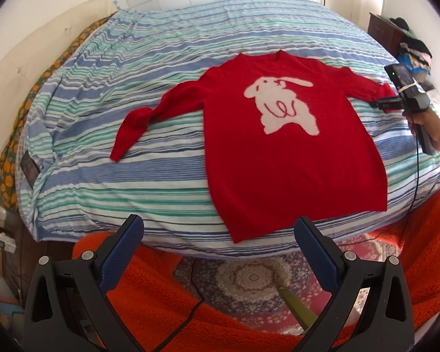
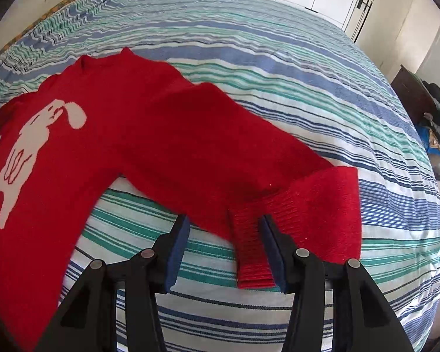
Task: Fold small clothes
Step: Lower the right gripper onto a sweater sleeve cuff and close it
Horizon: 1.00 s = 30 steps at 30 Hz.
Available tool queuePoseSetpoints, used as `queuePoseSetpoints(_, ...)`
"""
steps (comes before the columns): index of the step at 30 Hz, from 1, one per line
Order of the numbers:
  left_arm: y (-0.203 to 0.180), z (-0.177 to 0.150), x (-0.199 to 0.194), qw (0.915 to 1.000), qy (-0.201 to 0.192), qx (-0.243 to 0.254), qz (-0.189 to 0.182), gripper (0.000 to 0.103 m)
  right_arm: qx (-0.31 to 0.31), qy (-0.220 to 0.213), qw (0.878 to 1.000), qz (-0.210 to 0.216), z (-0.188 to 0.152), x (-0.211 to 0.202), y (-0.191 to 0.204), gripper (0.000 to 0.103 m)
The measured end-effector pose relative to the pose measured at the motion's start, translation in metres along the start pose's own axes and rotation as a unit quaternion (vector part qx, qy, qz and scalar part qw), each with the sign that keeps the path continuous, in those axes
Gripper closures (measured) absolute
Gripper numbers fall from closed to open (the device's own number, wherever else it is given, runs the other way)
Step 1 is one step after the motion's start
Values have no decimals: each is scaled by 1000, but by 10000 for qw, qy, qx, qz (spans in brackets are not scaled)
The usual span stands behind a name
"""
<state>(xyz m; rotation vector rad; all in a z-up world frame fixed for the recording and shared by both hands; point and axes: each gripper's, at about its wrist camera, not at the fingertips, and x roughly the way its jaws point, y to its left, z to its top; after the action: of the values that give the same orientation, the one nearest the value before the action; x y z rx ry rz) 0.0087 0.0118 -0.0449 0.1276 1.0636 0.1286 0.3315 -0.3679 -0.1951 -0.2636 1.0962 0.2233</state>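
Note:
A red sweater [image 1: 278, 161] with a white rabbit design lies face up on the striped bed, its neck at the far side and its left sleeve [image 1: 140, 123] stretched out. My left gripper [image 1: 219, 223] hangs open above the bed's near edge, just short of the hem, and holds nothing. In the right wrist view the sweater [image 2: 132, 146] has its right sleeve doubled back at the end. The ribbed cuff [image 2: 253, 258] lies between the fingers of my right gripper [image 2: 224, 228], against the right finger only, with a gap on the other side. From the left wrist view, the right gripper [image 1: 380, 105] sits at that sleeve.
The blue, green and white striped bedspread [image 1: 161, 58] covers the whole bed. An orange fleece blanket [image 1: 149, 293] and a patterned rug [image 1: 252, 278] lie below the near edge. A pile of clothes [image 1: 413, 50] sits on dark furniture at right. A person's hand [image 1: 437, 135] holds the right gripper; a cable [image 1: 418, 176] hangs from it.

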Motion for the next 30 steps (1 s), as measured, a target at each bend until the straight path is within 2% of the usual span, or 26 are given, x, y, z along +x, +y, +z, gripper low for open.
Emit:
queuePoseSetpoints(1, 0, 0, 1, 10000, 16, -6, 31, 1, -9, 31, 10000, 44, -2, 3, -6, 76)
queuePoseSetpoints(3, 1, 0, 4, 9999, 73, -50, 47, 1, 272, -165, 9992, 228, -9, -11, -28, 93)
queuePoseSetpoints(4, 1, 0, 6, 9999, 121, -73, 26, 1, 583, -311, 9974, 287, -15, -23, -46, 97)
queuePoseSetpoints(7, -4, 4, 13, 9996, 232, -69, -128, 1, 1725, -688, 9823, 259, -41, -58, -118, 99)
queuePoseSetpoints(10, -17, 12, 14, 9993, 217, 96, -295, 1, 2980, -689, 9521, 31, -78, -67, -197, 100)
queuePoseSetpoints(12, -28, 17, 9, 9992, 124, 237, -299, 1, 3449, -519, 9372, -67, -97, -65, -226, 98)
queuePoseSetpoints(14, -36, 20, 5, 9990, 42, 319, -317, 1, 3339, -456, 9412, -231, -100, -67, -221, 87)
queuePoseSetpoints(16, -42, 21, 5, 9987, 68, 355, -359, 1, 2807, -531, 9582, -162, -88, -70, -190, 43)
queuePoseSetpoints(17, -45, 20, 5, 9985, 99, 378, -378, 1, 2436, -660, 9676, -81, -82, -73, -169, 38)
queuePoseSetpoints(18, -48, 20, 6, 9984, 129, 411, -376, 1, 2008, -798, 9764, -25, -74, -75, -142, 38)
queuePoseSetpoints(20, -51, 19, 4, 9982, 148, 475, -326, 1, 1175, -969, 9882, 145, -59, -75, -90, 42)
queuePoseSetpoints(22, -51, 18, 0, 9984, 97, 490, -264, 1, 644, -1006, 9923, 327, -42, -64, -49, 53)
queuePoseSetpoints(24, -47, 18, -3, 9989, 44, 432, -191, 1, 380, -891, 9946, 377, -29, -43, -25, 54)
queuePoseSetpoints(26, -41, 17, -4, 9994, 46, 333, -120, 1, 285, -672, 9966, 373, -23, -18, -17, 56)
queuePoseSetpoints(27, -38, 15, -4, 9996, 69, 277, -86, 1, 276, -524, 9974, 400, -22, -7, -20, 73)
queuePoseSetpoints(28, -34, 14, -3, 9997, 97, 226, -59, 1, 326, -452, 9976, 405, -22, -2, -25, 98)
queuePoseSetpoints(30, -28, 11, 0, 9998, 176, 134, -27, 1, 916, -646, 9909, 744, -26, -14, -54, 100)
